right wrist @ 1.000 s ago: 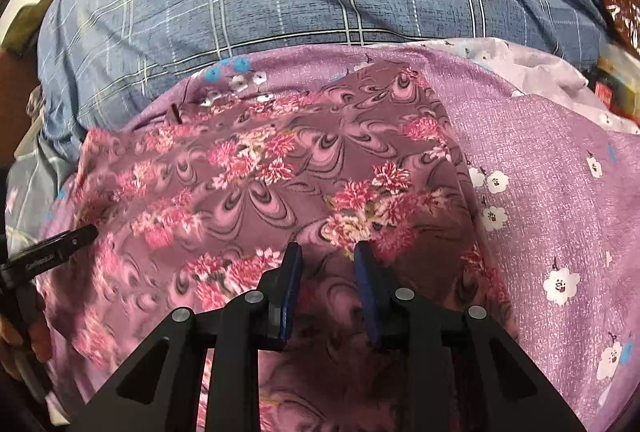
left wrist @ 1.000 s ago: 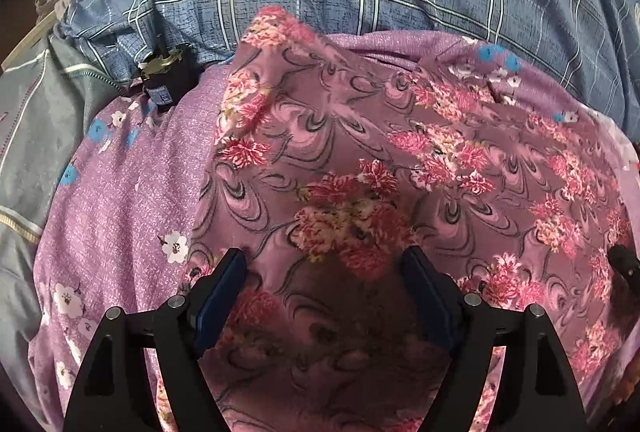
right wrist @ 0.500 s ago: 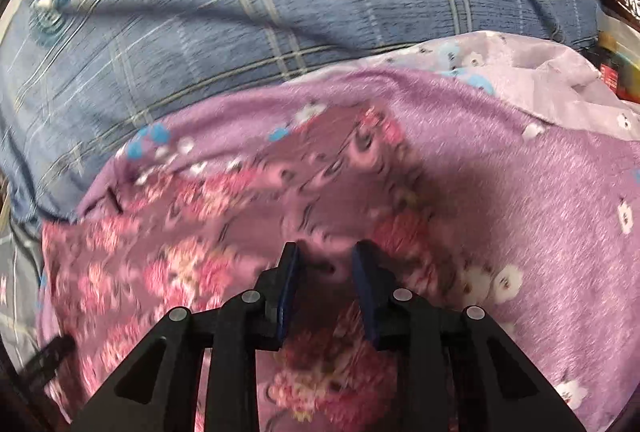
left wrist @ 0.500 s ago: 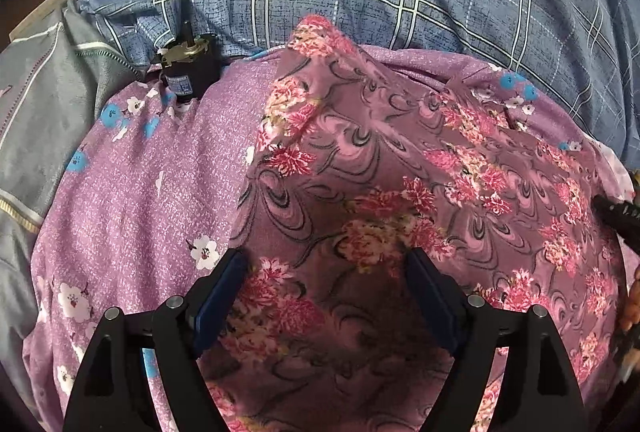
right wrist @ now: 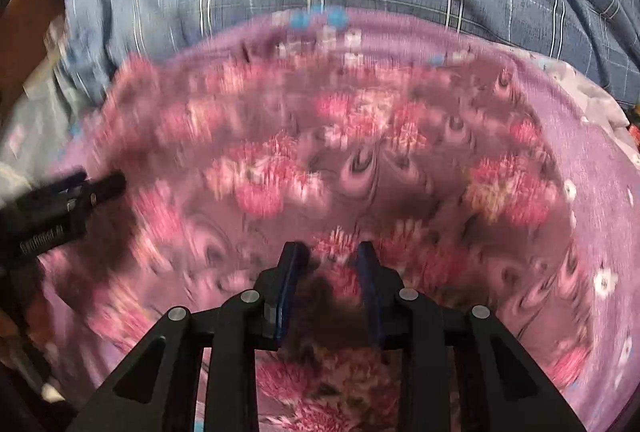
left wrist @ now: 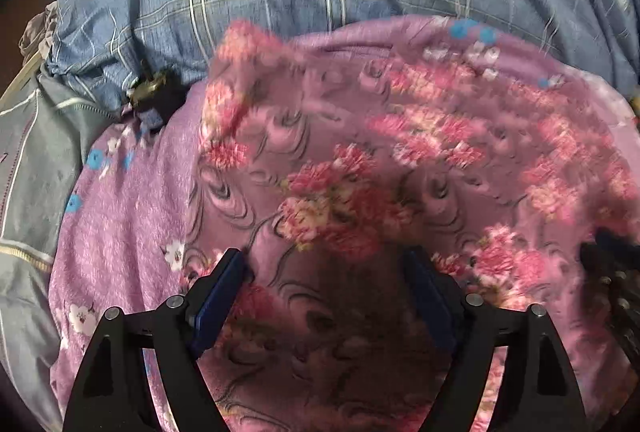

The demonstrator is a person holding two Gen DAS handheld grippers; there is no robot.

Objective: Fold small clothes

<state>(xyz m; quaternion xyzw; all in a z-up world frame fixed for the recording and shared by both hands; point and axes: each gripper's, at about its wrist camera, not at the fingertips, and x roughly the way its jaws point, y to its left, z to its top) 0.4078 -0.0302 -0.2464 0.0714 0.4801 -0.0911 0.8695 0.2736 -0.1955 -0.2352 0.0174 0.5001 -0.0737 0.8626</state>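
right gripper (right wrist: 328, 256) is being kept half-closed, grip on floral garment (right wrist: 360, 159) unclear; left gripper (left wrist: 326, 268) is being held wide, so slippage is being risked.

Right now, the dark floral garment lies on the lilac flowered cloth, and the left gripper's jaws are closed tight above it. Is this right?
Not quite. The left gripper is open: in the left wrist view its jaws stand wide apart over the dark floral garment. The rest holds: the garment lies on the lilac flowered cloth.
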